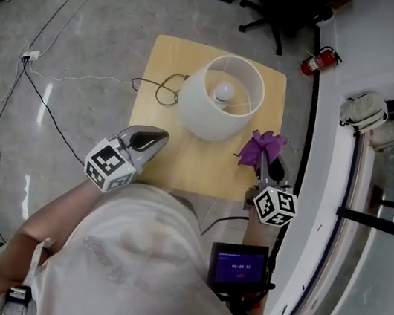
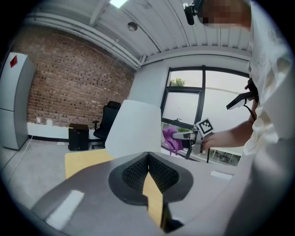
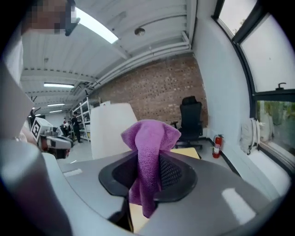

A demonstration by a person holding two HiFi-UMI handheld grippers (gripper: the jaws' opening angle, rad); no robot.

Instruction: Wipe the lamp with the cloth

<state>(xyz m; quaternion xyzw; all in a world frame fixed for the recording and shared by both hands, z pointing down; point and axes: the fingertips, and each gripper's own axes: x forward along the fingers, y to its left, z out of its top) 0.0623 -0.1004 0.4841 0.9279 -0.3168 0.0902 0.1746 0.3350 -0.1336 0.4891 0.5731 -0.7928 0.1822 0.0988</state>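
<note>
Currently the lamp (image 1: pixel 220 97) stands on the far half of the table (image 1: pixel 180 165), with bare top on its near side and a cord (image 1: pixel 165 88) looped to its left. The right gripper (image 1: pixel 263 159) pinches the purple cloth (image 1: pixel 262 145) just right-front of the lamp, apart from the shade. The left gripper (image 1: pixel 161 138) is near-left of the lamp, jaws pressed together. Text on the screen (image 1: pixel 240 265) is too small to read.

Fuzzy purple cloth (image 3: pixel 148 152); matt white lampshade (image 1: pixel 219 96); smooth wood table (image 1: pixel 168 61); glossy floor (image 1: pixel 94 14).

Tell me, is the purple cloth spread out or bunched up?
Bunched up: the right gripper pinches the cloth in a crumpled wad, one end hanging down.
</note>
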